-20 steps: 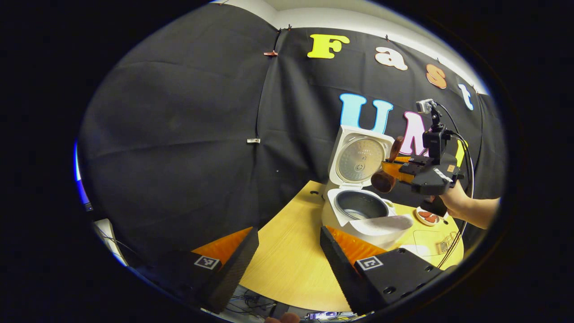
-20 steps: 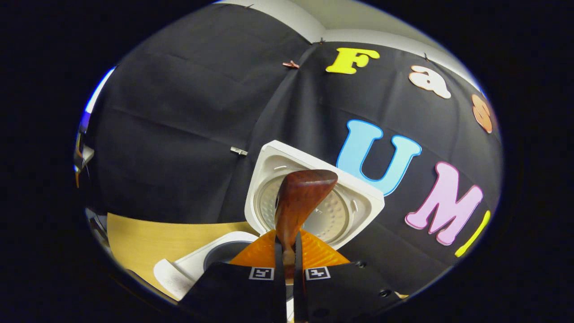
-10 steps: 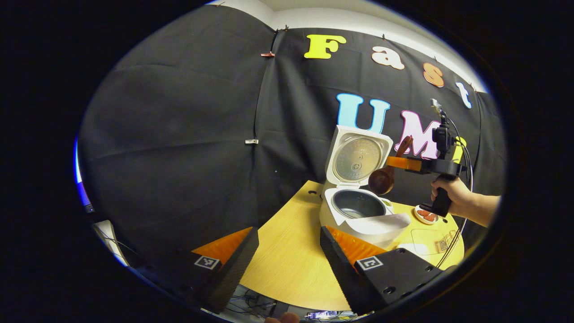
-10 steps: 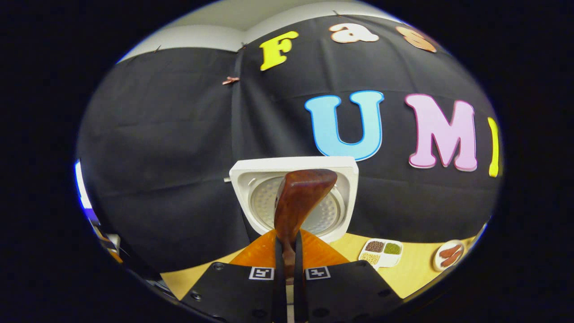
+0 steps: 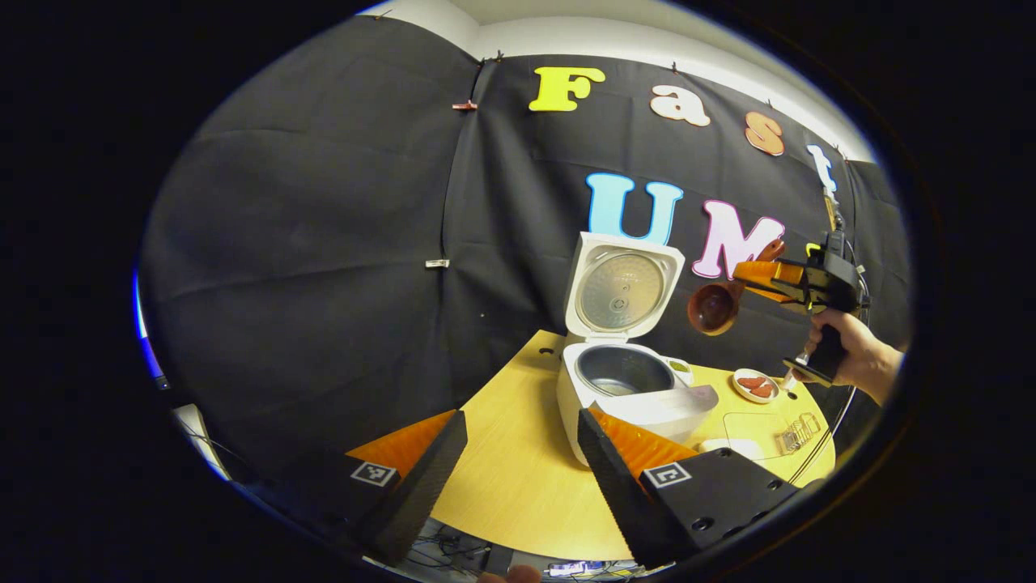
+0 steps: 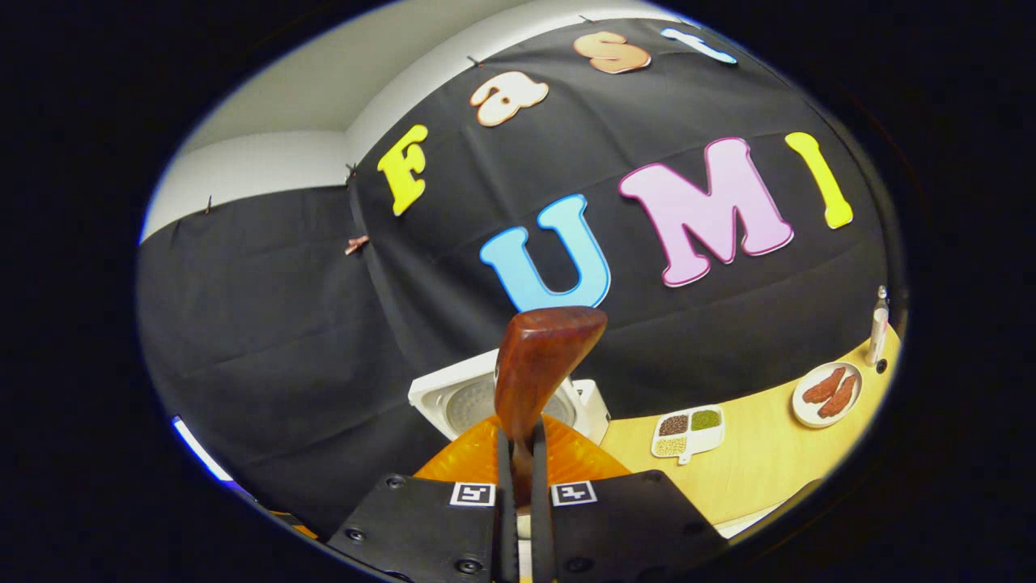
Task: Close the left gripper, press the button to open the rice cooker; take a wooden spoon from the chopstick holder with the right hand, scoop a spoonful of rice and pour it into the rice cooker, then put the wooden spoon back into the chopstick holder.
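The white rice cooker (image 5: 603, 397) stands on the table with its lid (image 5: 622, 287) up and the grey inner pot showing. My left gripper (image 5: 518, 457) hovers open in front of it, with nothing between its fingers. My right gripper (image 5: 775, 278), held by a hand (image 5: 854, 356), is in the air to the right of the raised lid. It is shut on the handle of the wooden spoon (image 5: 712, 308), whose bowl hangs tilted beside the lid. In the right gripper view the spoon handle (image 6: 541, 364) rises from my shut right gripper (image 6: 518, 457), with the cooker lid (image 6: 453, 401) behind it.
A round wooden table (image 5: 518, 478) carries the cooker. A small plate of sausages (image 5: 757, 385) and a wire rack (image 5: 793, 437) sit at its right. In the right gripper view a sectioned dish of grains (image 6: 688, 431), the sausage plate (image 6: 825, 393) and a bottle (image 6: 874, 328) lie along the table.
My right gripper has moved right and up, away from over the pot, with the spoon in it, and has rolled. The left gripper stays open and has barely shifted.
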A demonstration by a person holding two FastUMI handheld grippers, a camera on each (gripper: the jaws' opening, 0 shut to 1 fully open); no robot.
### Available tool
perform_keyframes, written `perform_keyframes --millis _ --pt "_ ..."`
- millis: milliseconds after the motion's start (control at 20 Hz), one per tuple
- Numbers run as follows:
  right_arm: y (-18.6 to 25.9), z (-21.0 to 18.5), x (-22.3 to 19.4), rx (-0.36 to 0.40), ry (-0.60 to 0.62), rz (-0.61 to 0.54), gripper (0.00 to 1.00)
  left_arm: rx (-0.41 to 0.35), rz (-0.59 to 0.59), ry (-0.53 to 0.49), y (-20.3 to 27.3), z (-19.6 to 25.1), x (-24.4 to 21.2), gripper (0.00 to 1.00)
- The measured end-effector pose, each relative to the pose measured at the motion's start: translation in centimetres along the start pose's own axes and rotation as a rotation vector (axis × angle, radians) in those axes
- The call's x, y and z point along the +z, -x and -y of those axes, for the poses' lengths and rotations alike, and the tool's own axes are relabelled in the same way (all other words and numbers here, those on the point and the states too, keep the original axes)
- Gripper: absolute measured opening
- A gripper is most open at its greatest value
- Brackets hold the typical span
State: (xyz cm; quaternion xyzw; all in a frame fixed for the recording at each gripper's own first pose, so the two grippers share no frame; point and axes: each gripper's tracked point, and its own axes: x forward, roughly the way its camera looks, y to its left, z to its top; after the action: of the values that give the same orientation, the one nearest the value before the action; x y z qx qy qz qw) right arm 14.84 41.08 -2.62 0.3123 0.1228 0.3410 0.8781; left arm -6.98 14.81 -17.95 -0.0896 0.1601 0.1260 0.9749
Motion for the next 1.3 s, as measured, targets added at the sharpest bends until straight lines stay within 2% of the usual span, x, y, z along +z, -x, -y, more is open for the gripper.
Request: perform_keyframes --millis 400,650,850,1100,1300 --pt "9.5 10.4 6.1 -0.161 -0.044 0.114 0.1 -0.086 0.02 -0.026 0.6 5.5 0.8 0.95" --pt "16.3 18.5 7.2 -0.31 0.027 0.114 0.1 -0.134 0.022 -0.04 1.0 9.0 0.7 0.95" --pt "20.5 25.1 5.8 -0.421 0.074 0.061 0.1 -0.162 0.022 -0.05 1.3 11.8 0.8 0.95" --pt "24.1 33.1 2.1 -0.556 0.12 -0.028 0.11 -0.161 0.023 -0.075 1.6 14.2 1.0 0.95" --pt "24.6 37.6 -2.1 -0.602 0.119 -0.129 0.11 -0.142 0.031 -0.111 2.2 15.3 1.4 0.95"
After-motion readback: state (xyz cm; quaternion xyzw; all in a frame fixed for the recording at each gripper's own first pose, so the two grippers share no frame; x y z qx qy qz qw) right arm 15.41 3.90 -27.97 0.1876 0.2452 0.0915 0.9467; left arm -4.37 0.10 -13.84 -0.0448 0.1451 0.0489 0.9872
